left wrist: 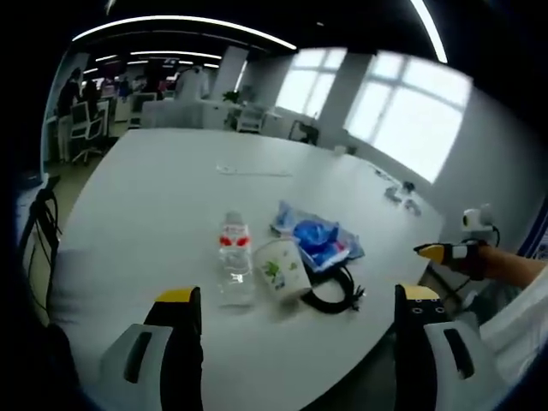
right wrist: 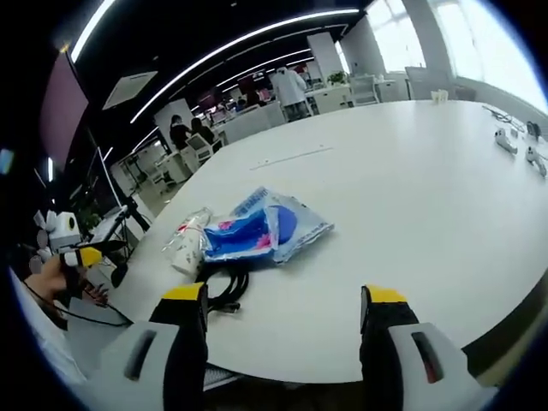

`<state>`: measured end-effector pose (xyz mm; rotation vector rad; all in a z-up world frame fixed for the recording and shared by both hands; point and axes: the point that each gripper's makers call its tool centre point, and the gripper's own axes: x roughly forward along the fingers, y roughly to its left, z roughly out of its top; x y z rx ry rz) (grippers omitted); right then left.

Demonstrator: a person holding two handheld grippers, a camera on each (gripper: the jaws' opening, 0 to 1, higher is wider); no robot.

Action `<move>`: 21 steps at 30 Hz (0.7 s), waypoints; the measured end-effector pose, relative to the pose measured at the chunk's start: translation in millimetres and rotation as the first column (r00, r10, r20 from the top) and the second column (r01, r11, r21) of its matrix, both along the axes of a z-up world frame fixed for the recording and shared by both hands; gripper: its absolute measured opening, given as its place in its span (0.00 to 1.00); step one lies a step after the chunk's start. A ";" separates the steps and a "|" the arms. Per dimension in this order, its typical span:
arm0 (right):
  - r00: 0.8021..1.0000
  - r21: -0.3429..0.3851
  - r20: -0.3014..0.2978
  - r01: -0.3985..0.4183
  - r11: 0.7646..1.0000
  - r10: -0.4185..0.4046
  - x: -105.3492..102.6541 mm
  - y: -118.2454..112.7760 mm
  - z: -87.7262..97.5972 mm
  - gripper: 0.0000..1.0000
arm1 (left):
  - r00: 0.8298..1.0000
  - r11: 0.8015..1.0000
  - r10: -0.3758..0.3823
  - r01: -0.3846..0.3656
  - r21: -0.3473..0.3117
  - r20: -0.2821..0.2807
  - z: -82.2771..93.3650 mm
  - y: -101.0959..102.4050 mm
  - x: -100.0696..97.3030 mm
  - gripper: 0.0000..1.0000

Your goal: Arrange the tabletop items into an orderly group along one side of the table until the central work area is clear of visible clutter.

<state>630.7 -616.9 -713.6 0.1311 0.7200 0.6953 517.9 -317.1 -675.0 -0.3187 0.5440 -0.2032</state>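
A small cluster sits near the table (left wrist: 154, 214) edge closest to the person: a bottle (left wrist: 234, 257) standing upright, a carton (left wrist: 283, 270) just beside it, a blue packet (left wrist: 318, 240) behind the carton, and a black cable (left wrist: 336, 295) coiled against both. In the left gripper view the cluster lies straight ahead between the jaws, the bottle a little toward the left jaw, and the left gripper (left wrist: 295, 321) hangs with its jaws wide apart and nothing between them. In the right gripper view the same cluster sits ahead and off to the left of the jaws, the packet (right wrist: 261, 229) lying flat with its long axis running across the view, the cable (right wrist: 224, 287) nearest the left jaw; the right gripper (right wrist: 282, 321) is likewise spread and empty. The left gripper looks the better lined up, so the upright bottle seems its natural first grab. A few small objects (right wrist: 514, 145) lie well apart near the far edge.
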 end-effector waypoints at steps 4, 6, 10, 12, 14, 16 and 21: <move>1.000 0.001 0.025 -0.002 1.000 0.002 -2.8 4.4 10.5 0.70 | 1.000 1.000 -0.022 0.022 -0.006 -0.001 0.5 -4.9 -2.1 0.90; 0.999 0.003 0.043 -0.002 1.000 0.002 -1.9 5.2 15.3 0.70 | 0.999 0.999 -0.041 0.041 0.000 0.005 -1.4 -8.1 -0.9 0.90; 0.999 0.012 0.038 -0.019 1.000 0.018 0.8 4.6 12.9 0.69 | 1.000 0.999 -0.028 0.029 0.016 -0.009 -8.3 -8.5 5.2 0.89; 0.999 0.001 -0.007 -0.038 0.999 0.038 1.6 4.5 5.6 0.69 | 1.000 1.000 0.018 -0.018 -0.007 -0.005 -3.6 -7.7 7.1 0.89; 0.999 0.006 0.007 -0.044 0.999 0.044 8.0 6.8 7.9 0.69 | 1.000 1.000 0.019 -0.019 -0.017 0.010 0.0 -10.1 10.4 0.89; 0.999 0.025 0.005 -0.048 0.999 0.048 14.4 11.1 9.5 0.69 | 1.000 1.000 0.020 -0.020 0.003 -0.013 -5.1 -8.7 14.8 0.89; 0.998 0.052 -0.003 -0.060 0.997 0.060 23.6 20.5 7.6 0.68 | 0.997 0.997 0.073 -0.073 -0.010 -0.017 -4.0 0.8 22.5 0.88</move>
